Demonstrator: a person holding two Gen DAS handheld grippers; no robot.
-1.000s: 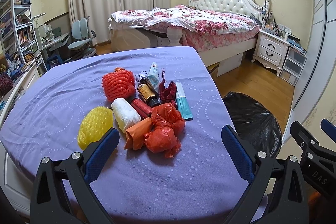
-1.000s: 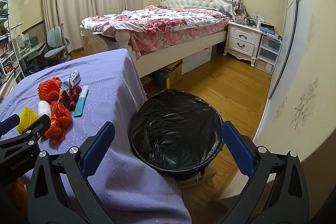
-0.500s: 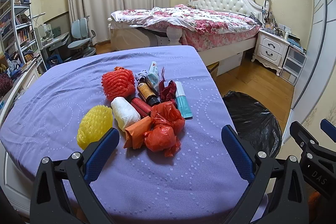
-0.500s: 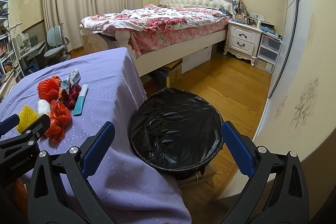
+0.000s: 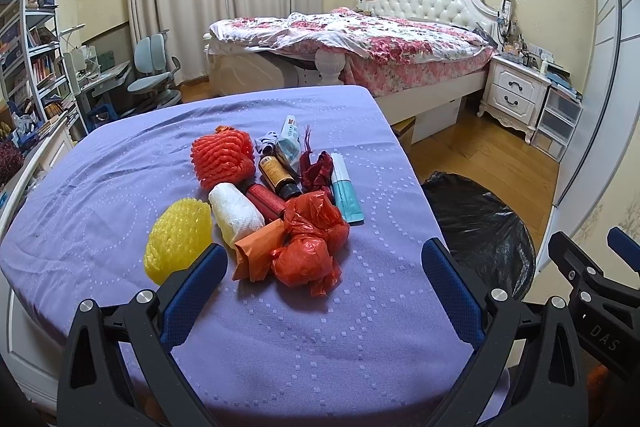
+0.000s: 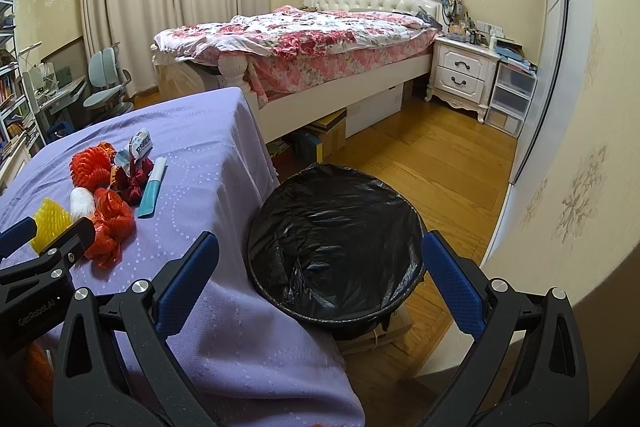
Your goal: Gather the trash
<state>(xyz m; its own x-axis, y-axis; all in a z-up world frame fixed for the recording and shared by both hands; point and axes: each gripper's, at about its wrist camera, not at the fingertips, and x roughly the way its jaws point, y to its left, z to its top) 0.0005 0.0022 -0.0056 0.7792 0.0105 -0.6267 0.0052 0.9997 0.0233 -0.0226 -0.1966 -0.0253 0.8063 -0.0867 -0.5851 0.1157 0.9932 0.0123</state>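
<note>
From the left wrist camera, the left gripper (image 5: 322,267) hangs over the near part of a table covered in a lilac dotted cloth (image 5: 120,179), its blue-padded jaws spread wide and holding nothing. Just beyond the fingers lies the heap of rubbish: a crumpled red-orange plastic bag (image 5: 310,243) nearest, touching a folded orange paper wrapper (image 5: 256,251), then a yellow foam fruit net (image 5: 178,239) off to the left and a white foam roll (image 5: 236,213) beside it. Farther back sit an orange-red foam fruit net (image 5: 224,157), a small brown glass bottle (image 5: 278,177) lying on its side and a teal-and-white tube (image 5: 346,193). Past the table's right edge stands a round bin lined with a black plastic bag (image 5: 480,227) — on the wooden floor, partly hidden by the table.

From the right wrist camera, the right gripper (image 6: 320,267) hovers above that black-lined bin (image 6: 336,247), jaws likewise wide apart and empty. The bin stands just beside the draped table corner (image 6: 224,187). The rubbish heap (image 6: 108,211) shows on the cloth to the left, well apart from this gripper — the left gripper's black frame (image 6: 44,267) crosses in front of it.
</note>
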